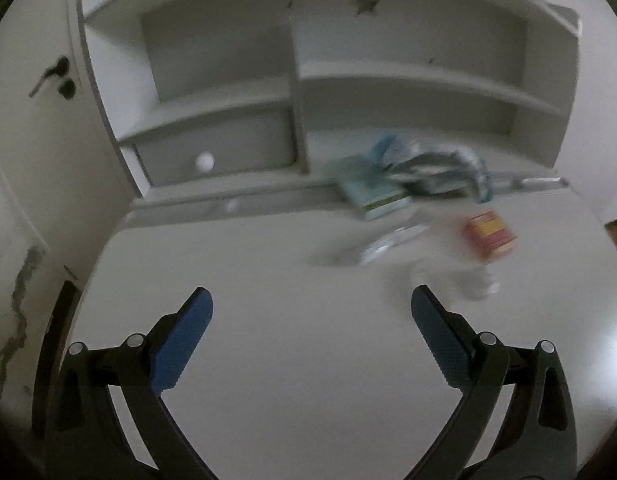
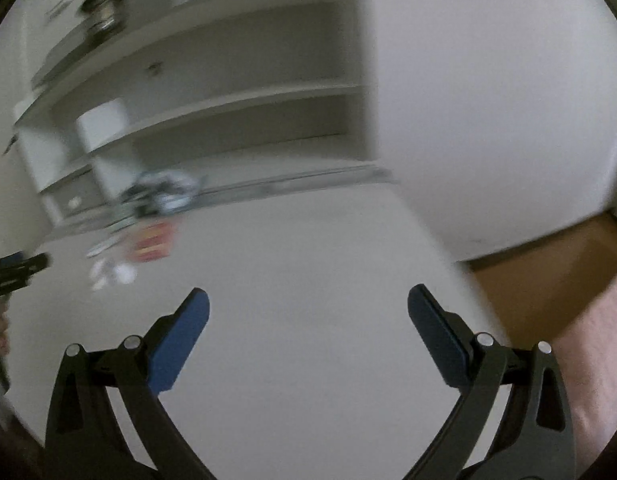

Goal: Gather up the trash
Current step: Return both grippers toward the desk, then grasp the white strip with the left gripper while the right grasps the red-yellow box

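Blurring beyond reading: red box (image 1: 490, 238) label, probably.

A home room, probably a child's bedroom or study though the frames are blurred: a white desk (image 1: 268, 320) backed by a shelf hutch (image 1: 308, 76) with star stickers (image 1: 366, 2) and a small knobbed drawer (image 1: 212, 152), beside a door (image 1: 32, 128) and wooden flooring (image 2: 548, 272).

The right gripper (image 2: 308, 300) is hovering with its blue-padded jaws spread wide and empty over a white desk (image 2: 308, 248), while a red box (image 2: 154, 242), white crumpled scraps (image 2: 112, 274) and the left gripper's tip (image 2: 36, 262) are showing blurred at far left.
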